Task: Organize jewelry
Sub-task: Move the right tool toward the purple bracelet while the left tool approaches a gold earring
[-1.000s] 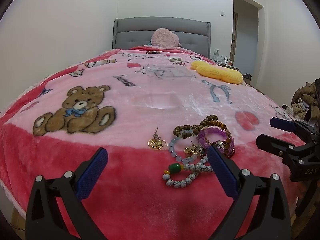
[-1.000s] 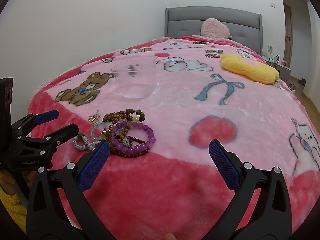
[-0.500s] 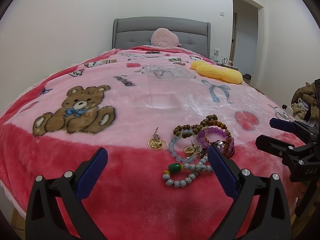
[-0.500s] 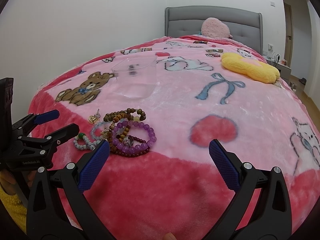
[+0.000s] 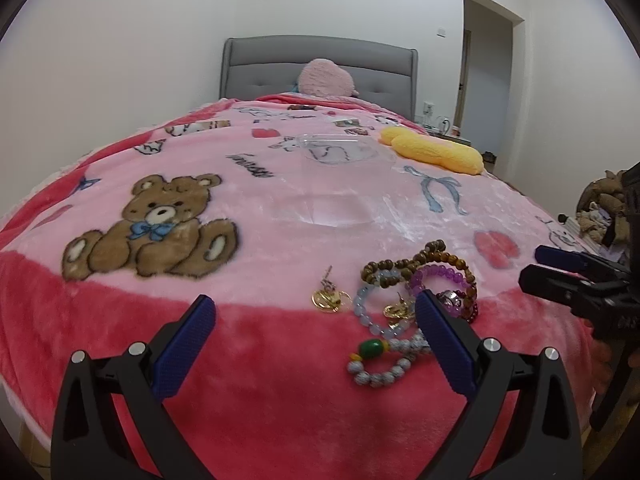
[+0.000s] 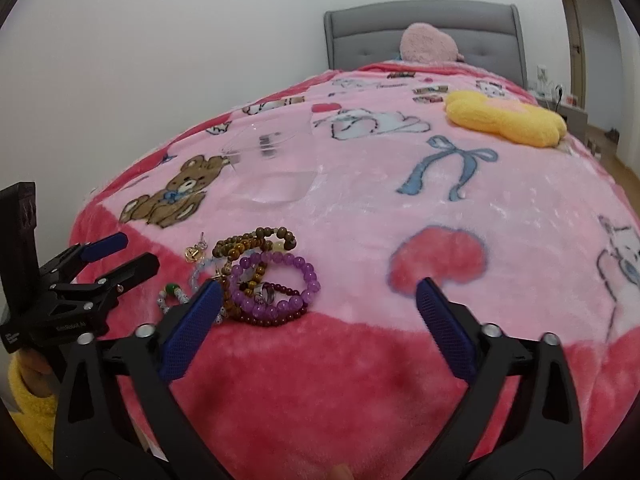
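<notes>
Blanket (image 5: 248, 320): plush fleece, soft nap, slight sheen on pink zone. Box (image 5: 336, 176): clear plastic, glossy, smooth. Purple bracelet (image 6: 280, 284): translucent glassy beads, shiny. Brown bracelet (image 5: 404, 268): polished stone-like beads, glossy. Earring (image 5: 329, 298): gold-tone metal, bright. Speckled bracelet (image 5: 380, 368): matt white-grey beads, one glossy green bead. Left hand-held gripper (image 5: 316, 344): matt black plastic, silver metal screws, blue textured pads (image 5: 184, 344). Headboard (image 5: 320, 68): grey tufted cloth. Yellow cushion (image 6: 504, 118): fuzzy plush.

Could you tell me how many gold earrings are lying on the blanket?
2: one gold earring lies alone, left of the bracelet pile; the other gold earring rests on the pale blue bracelet. More may be hidden.
</notes>
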{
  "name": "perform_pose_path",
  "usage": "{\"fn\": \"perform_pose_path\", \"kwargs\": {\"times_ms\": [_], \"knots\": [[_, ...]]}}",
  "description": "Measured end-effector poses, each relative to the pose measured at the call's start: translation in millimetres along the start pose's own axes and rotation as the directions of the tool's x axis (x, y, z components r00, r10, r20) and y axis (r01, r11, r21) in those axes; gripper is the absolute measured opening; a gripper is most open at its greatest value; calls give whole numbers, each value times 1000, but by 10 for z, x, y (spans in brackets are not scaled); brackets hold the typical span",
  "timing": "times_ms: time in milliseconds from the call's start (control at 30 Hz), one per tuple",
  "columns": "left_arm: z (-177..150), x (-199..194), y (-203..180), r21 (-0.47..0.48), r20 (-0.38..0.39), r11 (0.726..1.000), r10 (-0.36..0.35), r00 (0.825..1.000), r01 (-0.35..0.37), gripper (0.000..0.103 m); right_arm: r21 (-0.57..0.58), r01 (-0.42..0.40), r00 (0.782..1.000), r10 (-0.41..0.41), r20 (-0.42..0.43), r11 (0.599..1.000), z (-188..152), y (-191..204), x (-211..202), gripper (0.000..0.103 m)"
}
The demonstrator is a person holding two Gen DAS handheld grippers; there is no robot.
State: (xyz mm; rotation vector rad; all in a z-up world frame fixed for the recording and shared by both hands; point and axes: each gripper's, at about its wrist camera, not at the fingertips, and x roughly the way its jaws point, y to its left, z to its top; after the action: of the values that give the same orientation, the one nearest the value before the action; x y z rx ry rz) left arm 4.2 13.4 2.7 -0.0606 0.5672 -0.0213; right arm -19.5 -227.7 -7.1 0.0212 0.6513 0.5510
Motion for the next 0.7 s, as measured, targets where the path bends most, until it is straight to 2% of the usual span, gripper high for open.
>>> {"fn": "perform_pose_path", "kwargs": {"times_ms": [33, 100, 200, 333, 433, 633, 700], "knots": [[24, 11, 43, -2, -3, 1000, -8, 1000, 8, 94, 2, -8, 1000, 8, -8, 1000, 19, -9, 20, 77], [70, 44, 104, 0, -18, 999, -42, 999, 42, 91, 4, -19, 1000, 19, -18, 1000, 53, -34, 57, 76], [128, 91, 159, 15, -41, 996, -90, 995, 91, 87, -24, -25, 999, 24, -39, 999, 99, -32, 111, 68], [179, 193, 157, 64, -90, 986, -146, 985, 152, 73, -84, -28, 997, 22, -71, 996, 158, -5, 186, 53], [195, 291, 125, 106, -132, 975, -180, 975, 195, 56, -114, -39, 993, 26, -117, 993, 192, 3, 273, 41], [202, 466, 68, 149, -214, 959, -205, 955, 239, 42, -130, -43, 989, 23, -149, 991, 239, -23, 373, 27], [188, 466, 52, 164, -213, 957, -201, 956, 238, 42, -134, -48, 988, 28, -150, 990, 245, -19, 384, 26]]}}
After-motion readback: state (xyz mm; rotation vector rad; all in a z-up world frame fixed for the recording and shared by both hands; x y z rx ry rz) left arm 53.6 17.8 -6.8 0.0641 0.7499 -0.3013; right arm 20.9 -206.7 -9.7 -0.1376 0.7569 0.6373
